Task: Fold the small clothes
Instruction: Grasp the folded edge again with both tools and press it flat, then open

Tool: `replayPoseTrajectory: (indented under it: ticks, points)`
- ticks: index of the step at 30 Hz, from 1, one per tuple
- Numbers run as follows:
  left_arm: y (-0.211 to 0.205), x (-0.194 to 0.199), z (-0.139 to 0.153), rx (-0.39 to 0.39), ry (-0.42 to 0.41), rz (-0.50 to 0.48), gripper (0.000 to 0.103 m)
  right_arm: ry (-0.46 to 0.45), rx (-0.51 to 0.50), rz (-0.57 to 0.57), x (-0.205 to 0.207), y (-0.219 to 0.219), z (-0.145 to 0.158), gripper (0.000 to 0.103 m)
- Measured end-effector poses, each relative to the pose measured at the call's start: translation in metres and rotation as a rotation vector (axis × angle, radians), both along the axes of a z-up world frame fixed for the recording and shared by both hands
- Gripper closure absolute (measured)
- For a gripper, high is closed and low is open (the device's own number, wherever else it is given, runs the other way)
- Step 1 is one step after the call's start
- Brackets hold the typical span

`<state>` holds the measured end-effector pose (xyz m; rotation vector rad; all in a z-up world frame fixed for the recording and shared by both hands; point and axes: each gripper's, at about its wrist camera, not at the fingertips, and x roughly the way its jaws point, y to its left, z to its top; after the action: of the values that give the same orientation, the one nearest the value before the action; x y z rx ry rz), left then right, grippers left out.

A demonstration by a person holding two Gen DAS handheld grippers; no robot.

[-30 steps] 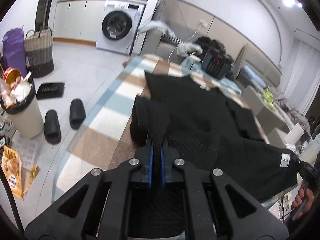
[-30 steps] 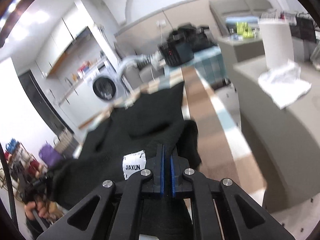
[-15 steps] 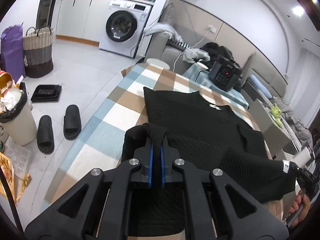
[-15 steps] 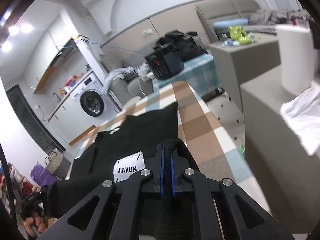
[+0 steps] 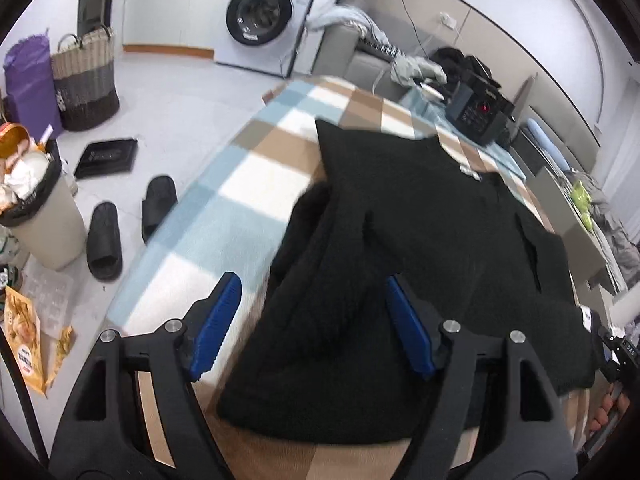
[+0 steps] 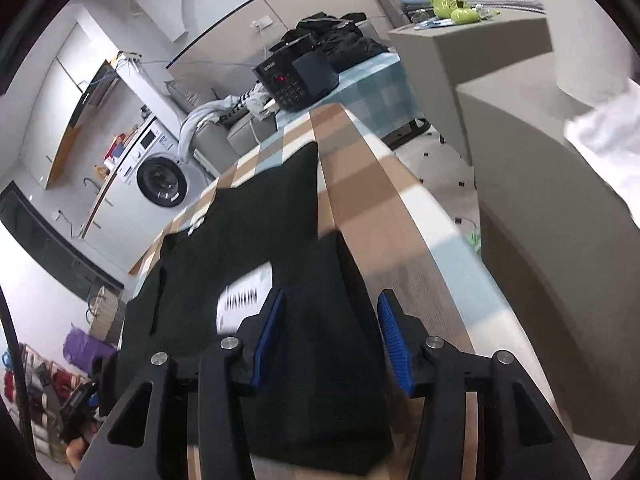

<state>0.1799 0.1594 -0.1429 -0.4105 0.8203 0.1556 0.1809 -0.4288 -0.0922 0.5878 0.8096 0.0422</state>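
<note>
A black knit garment [image 5: 440, 220] lies on the checked table [image 5: 224, 184], its near part folded over the rest. My left gripper [image 5: 310, 320] is open, its blue pads on either side of the folded near-left edge, holding nothing. My right gripper [image 6: 330, 336] is open over the garment's [image 6: 256, 216] near-right folded corner, beside a white label [image 6: 244, 296]. The cloth lies loose between both pairs of jaws.
A black device [image 5: 478, 112] and a clothes pile sit at the table's far end. On the floor to the left are black slippers [image 5: 104, 240], a bin [image 5: 36, 208] and a wicker basket [image 5: 86, 80]. Grey cabinets [image 6: 520, 128] stand to the right.
Both grippers were shut on the garment's edge and carried it forward over the rest. Now both have opened and the folded edge lies on the garment.
</note>
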Motion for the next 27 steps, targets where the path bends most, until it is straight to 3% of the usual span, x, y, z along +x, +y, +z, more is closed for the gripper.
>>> replayPoseTrajectory:
  ticks: [3, 9, 14, 17, 21, 27]
  points:
    - [-0.004, -0.002, -0.01, -0.019, 0.016, -0.018, 0.032, 0.017, 0.026, 0.049, -0.01, 0.005, -0.007, 0.053]
    - [-0.015, 0.001, -0.015, -0.018, 0.012, -0.035, 0.033, 0.017, -0.015, 0.08, -0.006, 0.027, -0.013, 0.053]
    - [-0.023, 0.005, -0.017, -0.023, -0.005, -0.079, 0.063, 0.013, -0.069, 0.101, 0.003, 0.039, -0.017, 0.054]
    - [-0.03, 0.008, -0.015, 0.012, 0.002, -0.105, 0.075, 0.019, -0.111, 0.116, 0.007, 0.045, -0.018, 0.064]
    - [-0.035, 0.006, -0.014, 0.048, 0.01, -0.129, 0.078, 0.034, -0.126, 0.152, 0.006, 0.049, -0.018, 0.076]
    - [-0.035, -0.011, -0.011, 0.065, 0.02, -0.148, 0.079, 0.042, -0.151, 0.175, -0.007, 0.054, -0.017, 0.078]
